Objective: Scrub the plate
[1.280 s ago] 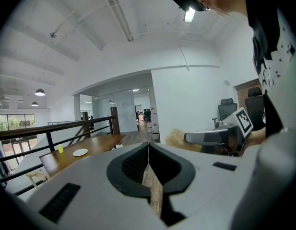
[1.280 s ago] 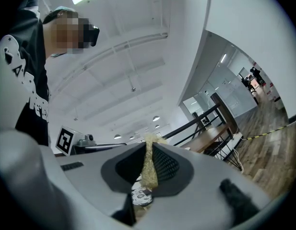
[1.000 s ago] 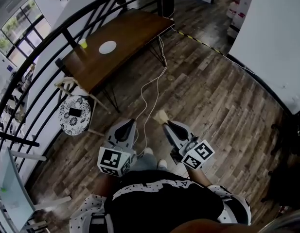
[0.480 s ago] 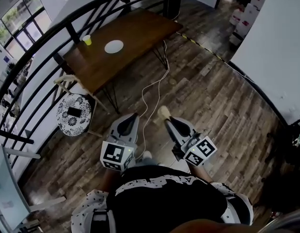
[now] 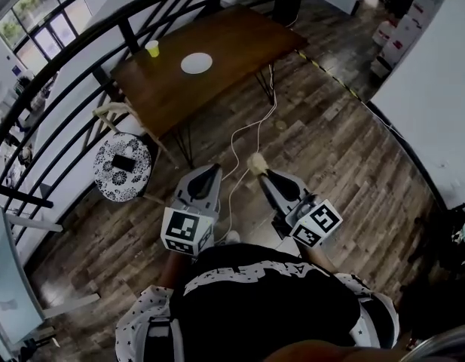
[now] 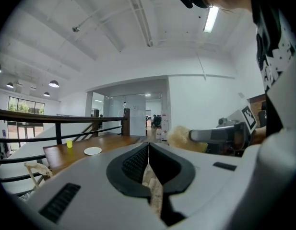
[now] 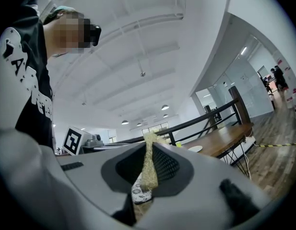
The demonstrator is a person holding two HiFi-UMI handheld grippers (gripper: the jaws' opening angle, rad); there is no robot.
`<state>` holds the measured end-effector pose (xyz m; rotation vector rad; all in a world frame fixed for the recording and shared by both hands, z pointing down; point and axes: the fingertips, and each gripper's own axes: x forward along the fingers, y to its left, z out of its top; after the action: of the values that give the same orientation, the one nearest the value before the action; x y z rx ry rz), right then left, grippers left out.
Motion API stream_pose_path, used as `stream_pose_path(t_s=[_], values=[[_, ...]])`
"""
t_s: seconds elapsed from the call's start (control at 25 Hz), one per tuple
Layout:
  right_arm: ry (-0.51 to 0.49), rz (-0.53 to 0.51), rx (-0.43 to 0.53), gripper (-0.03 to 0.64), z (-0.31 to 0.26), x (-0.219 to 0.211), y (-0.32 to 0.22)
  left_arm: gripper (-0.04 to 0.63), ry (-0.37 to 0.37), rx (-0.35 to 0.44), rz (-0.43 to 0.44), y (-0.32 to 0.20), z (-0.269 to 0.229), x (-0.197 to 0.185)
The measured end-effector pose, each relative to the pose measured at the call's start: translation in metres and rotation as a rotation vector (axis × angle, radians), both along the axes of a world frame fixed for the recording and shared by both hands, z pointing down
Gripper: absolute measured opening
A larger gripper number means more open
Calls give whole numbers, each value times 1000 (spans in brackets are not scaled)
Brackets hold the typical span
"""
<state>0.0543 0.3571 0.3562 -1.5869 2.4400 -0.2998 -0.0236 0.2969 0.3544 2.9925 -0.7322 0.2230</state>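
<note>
A white plate [image 5: 197, 63] lies on a brown wooden table [image 5: 224, 44] far ahead of me, with a yellow cup [image 5: 151, 48] beside it. Both grippers are held close to my body, well short of the table. My left gripper [image 5: 207, 172] is shut with nothing between its jaws. My right gripper [image 5: 261, 174] is shut on a tan scrub sponge [image 5: 255, 162] that sticks out past its tips. The left gripper view shows the plate [image 6: 92, 151], the cup [image 6: 68, 143] and the sponge [image 6: 179, 137]. In the right gripper view, the sponge [image 7: 149, 164] is pinched between the jaws and the plate [image 7: 195, 148] lies far off.
A black curved railing [image 5: 81, 44] runs behind and left of the table. A round stool with a patterned seat [image 5: 121, 167] stands at the table's near left. A white cable [image 5: 243, 145] trails across the wood floor from the table toward me. A white wall [image 5: 443, 89] rises at the right.
The table, plate and cup have shifted rightward and lower in the head view and look nearer. Both grippers have stayed in front of my body, shut as before.
</note>
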Motion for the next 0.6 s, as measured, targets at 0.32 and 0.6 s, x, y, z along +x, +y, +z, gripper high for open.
stream_pose_path(t_s=[0.32, 0.6], values=[[9, -32, -16, 44, 5, -12, -39, 13, -9, -24, -39, -37, 12, -18], [20, -41, -39, 44, 9, -18, -57, 14, 6, -12, -29, -51, 14, -20]])
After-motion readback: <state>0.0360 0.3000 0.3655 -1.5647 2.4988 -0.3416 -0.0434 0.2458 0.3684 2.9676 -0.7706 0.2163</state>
